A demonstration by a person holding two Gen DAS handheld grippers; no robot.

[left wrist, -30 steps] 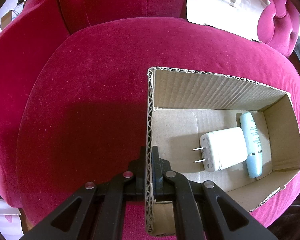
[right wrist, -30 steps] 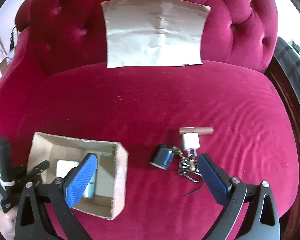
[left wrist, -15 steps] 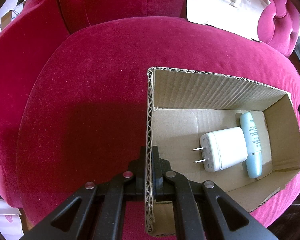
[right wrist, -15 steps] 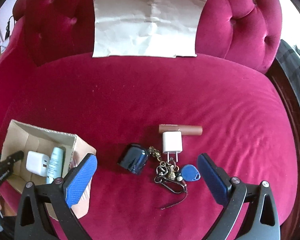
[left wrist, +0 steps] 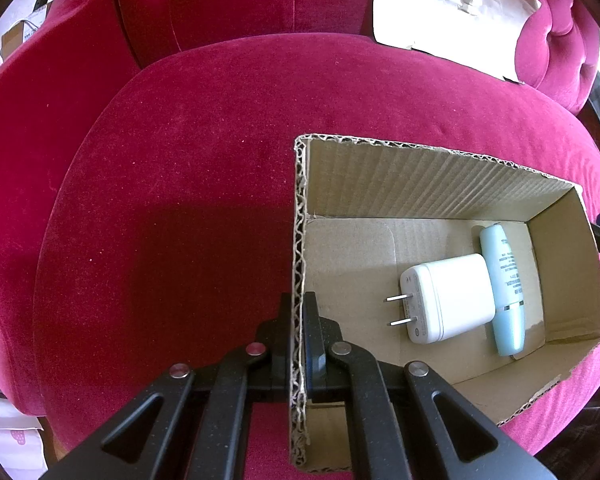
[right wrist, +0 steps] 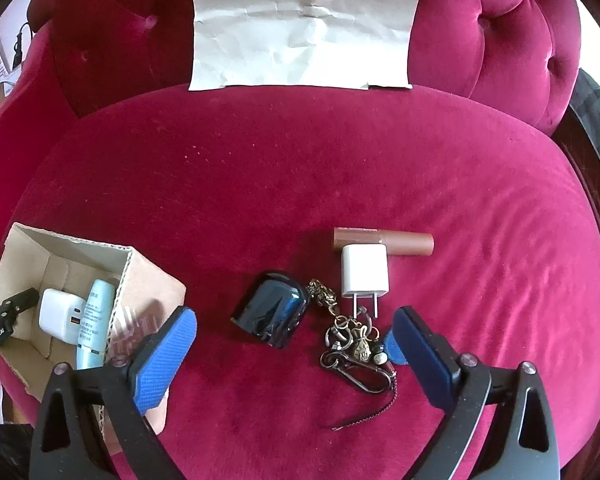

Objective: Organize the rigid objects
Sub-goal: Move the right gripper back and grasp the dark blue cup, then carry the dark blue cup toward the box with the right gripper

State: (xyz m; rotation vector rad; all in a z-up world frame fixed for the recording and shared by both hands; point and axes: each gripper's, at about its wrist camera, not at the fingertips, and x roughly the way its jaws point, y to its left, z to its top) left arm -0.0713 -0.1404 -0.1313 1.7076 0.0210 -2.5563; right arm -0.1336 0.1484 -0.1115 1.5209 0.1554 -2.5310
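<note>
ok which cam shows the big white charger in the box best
The left wrist view: the white charger lies in full sight on the floor of the cardboard box, prongs and all, beside the pale blue tube. The right wrist view shows it small at the frame edge, its port end facing the camera.

The left claw is pinched nearly closed, while the right claw gapes wide, angled downward.

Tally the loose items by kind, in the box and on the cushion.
Plug chargers: 2, large white plug charger in the cardboard box, small white plug charger on the cushion
Tubes: 2, pale blue tube, brown tube
Dark glossy case: 1
Metal keyring bunch: 1
Total: 6
</note>
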